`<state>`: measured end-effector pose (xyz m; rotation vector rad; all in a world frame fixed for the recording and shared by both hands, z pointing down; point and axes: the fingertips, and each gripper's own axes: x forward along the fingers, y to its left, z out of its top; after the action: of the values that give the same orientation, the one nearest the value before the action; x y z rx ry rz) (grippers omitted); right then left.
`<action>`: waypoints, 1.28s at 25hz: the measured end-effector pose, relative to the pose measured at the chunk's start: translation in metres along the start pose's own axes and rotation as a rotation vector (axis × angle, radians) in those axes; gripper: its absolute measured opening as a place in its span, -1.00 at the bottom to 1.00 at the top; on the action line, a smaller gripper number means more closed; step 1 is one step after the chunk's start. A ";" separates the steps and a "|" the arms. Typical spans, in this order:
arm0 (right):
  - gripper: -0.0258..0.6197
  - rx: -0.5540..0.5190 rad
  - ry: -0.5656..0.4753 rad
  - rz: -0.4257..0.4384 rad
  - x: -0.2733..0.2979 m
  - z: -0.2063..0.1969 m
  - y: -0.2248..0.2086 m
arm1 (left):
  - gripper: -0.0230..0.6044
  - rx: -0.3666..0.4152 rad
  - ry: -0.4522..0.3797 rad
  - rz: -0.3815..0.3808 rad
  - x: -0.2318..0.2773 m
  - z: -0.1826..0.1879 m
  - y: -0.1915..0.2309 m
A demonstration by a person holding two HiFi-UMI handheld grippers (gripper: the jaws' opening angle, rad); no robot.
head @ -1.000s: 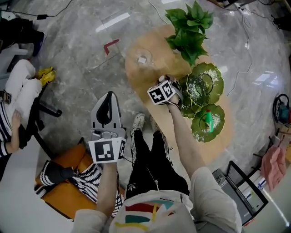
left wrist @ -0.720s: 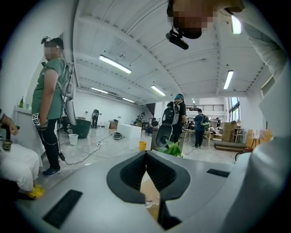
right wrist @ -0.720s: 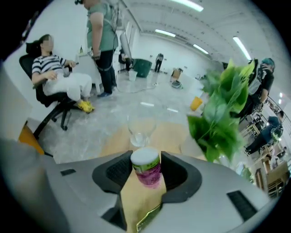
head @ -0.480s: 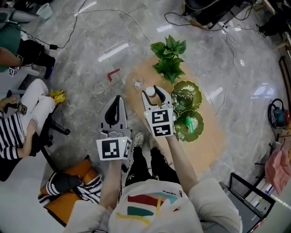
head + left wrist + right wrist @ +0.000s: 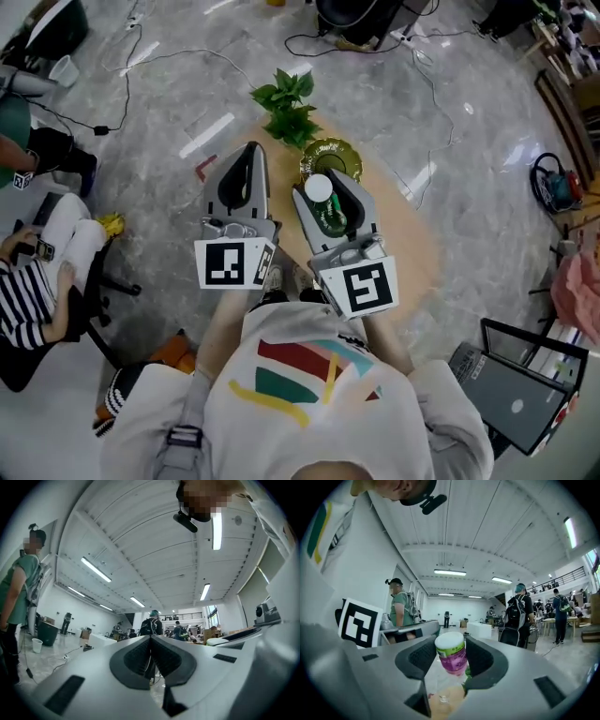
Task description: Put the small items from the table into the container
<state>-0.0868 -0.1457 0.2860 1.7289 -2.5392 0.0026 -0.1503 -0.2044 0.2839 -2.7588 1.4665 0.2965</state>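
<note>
Above the wooden desk, right tool clamped on small white-capped bottle, purple label; left tool pinched together, nothing in it, just beside

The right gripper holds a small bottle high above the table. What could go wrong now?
1. The right gripper grips the bottle near the jaw tips, by its upper part; it could slip and fall to the table or floor.
2. A green plate lies below it in the head view; a falling bottle could hit it.
</note>
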 end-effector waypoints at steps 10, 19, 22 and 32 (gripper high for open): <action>-0.29 0.048 0.060 -0.102 -0.012 -0.017 -0.060 | -0.91 0.000 0.029 -0.061 0.022 -0.011 -0.034; -0.29 0.008 0.585 0.148 0.106 -0.243 -0.165 | -0.91 0.001 0.209 -0.028 0.043 -0.091 -0.006; -0.29 0.035 0.775 0.223 0.119 -0.321 -0.182 | -0.91 0.002 0.251 0.006 0.047 -0.123 0.008; -0.29 0.028 1.050 0.386 0.116 -0.422 -0.170 | -0.91 -0.009 0.309 0.091 0.037 -0.165 0.033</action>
<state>0.0530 -0.2991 0.7077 0.8108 -1.9572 0.7426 -0.1303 -0.2684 0.4431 -2.8494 1.6572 -0.1307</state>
